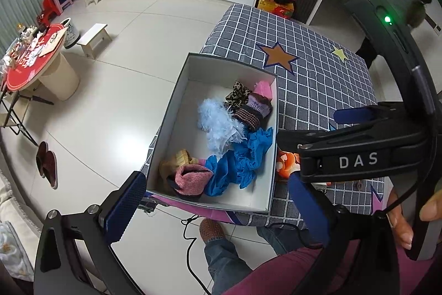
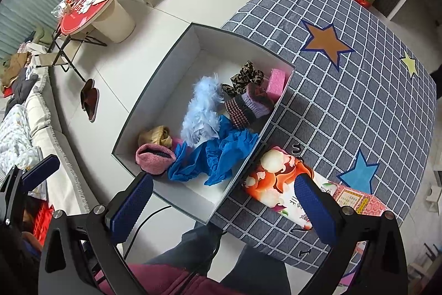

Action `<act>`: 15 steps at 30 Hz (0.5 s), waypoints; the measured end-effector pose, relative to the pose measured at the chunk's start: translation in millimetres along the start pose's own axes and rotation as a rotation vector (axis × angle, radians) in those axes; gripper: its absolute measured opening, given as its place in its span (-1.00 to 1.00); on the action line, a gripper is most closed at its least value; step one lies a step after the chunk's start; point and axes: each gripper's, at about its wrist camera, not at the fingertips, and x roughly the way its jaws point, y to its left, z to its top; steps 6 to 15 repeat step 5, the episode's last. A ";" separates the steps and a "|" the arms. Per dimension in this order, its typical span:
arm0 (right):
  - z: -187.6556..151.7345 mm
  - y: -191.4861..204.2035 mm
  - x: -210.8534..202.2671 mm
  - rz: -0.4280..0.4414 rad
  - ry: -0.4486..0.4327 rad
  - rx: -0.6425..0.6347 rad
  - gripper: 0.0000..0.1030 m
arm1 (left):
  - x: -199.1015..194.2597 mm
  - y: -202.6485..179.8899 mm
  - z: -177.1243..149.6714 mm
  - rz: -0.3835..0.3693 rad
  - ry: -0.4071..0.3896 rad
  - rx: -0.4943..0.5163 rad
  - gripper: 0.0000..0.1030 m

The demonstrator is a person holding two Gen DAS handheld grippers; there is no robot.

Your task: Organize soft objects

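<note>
Several soft items lie heaped inside the white box (image 2: 154, 90): a crumpled blue cloth (image 2: 218, 156), a pale blue feathery piece (image 2: 201, 107), a pink knitted cap (image 2: 154, 158), a leopard-print scrunchie (image 2: 244, 78) and a pink sponge (image 2: 277, 80). Most sit against the box's right wall; its left floor is bare. Box overhangs the near-left edge of the checked tablecloth (image 2: 359, 90). A floral packet (image 2: 279, 173) lies just outside the box's right wall. Right gripper (image 2: 223, 209) hangs wide apart, holding nothing, near the box's front corner, one finger above the packet. Left gripper (image 1: 218, 209) is likewise spread wide, empty, at the box's front edge.
</note>
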 end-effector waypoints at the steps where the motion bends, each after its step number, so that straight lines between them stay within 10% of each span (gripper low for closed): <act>1: -0.1 0.1 -0.1 0.000 0.000 0.000 1.00 | -0.3 1.4 0.3 -0.002 0.000 -0.001 0.99; 15: -0.2 0.1 -0.1 0.000 0.000 0.000 1.00 | -7.2 6.9 0.0 -0.032 -0.034 -0.018 0.99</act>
